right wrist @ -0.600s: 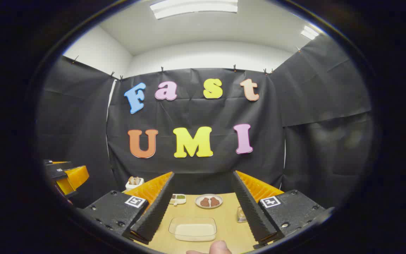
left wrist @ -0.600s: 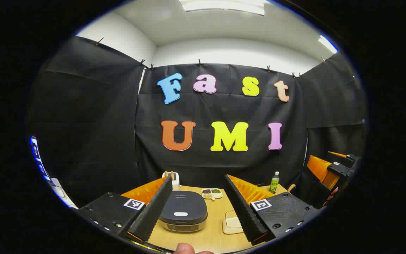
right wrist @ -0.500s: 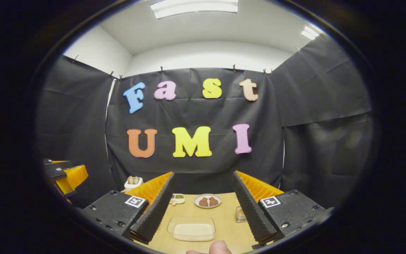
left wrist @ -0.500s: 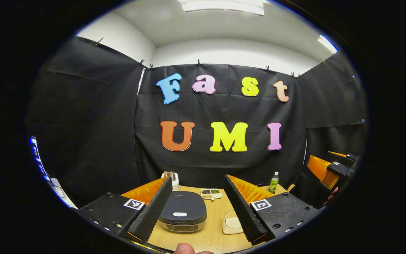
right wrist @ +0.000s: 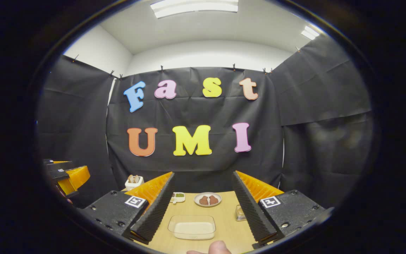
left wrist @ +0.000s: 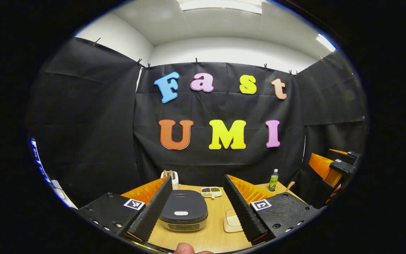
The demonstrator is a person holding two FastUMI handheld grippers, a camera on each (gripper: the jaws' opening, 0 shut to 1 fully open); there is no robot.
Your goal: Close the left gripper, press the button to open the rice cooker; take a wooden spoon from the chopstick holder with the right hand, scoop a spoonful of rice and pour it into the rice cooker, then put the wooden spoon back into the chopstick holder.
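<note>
A dark rice cooker [left wrist: 183, 214] with its lid down and a pale button on top sits on the wooden table [left wrist: 217, 233]. My left gripper [left wrist: 196, 204] hangs open above and before it, nothing between its fingers. Behind the cooker stands the white chopstick holder [left wrist: 173, 177] with wooden handles sticking out; the right gripper view has the holder [right wrist: 134, 181] at the far left. A clear container of white rice [right wrist: 193, 227] lies just ahead of my right gripper [right wrist: 203, 201], which is open and empty. The right gripper [left wrist: 333, 169] is at the right edge of the left gripper view, the left gripper [right wrist: 65, 174] at the left edge of the right one.
A divided dish of beans [left wrist: 211, 191], a green bottle [left wrist: 274, 180] and a pale square container [left wrist: 232, 223] stand on the table. A plate with brown pieces [right wrist: 207, 199] and a small clear cup [right wrist: 240, 213] sit near the rice container. Black cloth walls close the booth.
Both views have shifted slightly; table objects sit a little higher in frame. Both grippers stay open and nothing was taken hold of.
</note>
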